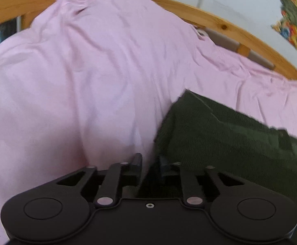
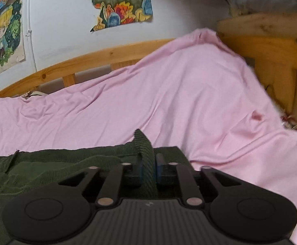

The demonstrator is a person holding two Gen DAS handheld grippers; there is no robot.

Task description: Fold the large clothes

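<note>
Left wrist view: my left gripper (image 1: 150,161) at bottom centre has its jaws narrow, seemingly pinching the dark green garment (image 1: 230,140) lying lower right on the pink sheet (image 1: 87,71). Right wrist view: my right gripper (image 2: 148,163) clamps a ridge of garment (image 2: 46,163) at lower left.

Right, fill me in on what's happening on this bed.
A person is folding a dark green garment on a bed covered with a pink sheet, holding a two-finger gripper in each hand. The right gripper has a ridge of the green cloth standing between its fingers. The left gripper is at the garment's near edge, with dark cloth in the gap between its fingers, though the blur hides whether it is gripped. A wooden bed rail runs behind.
</note>
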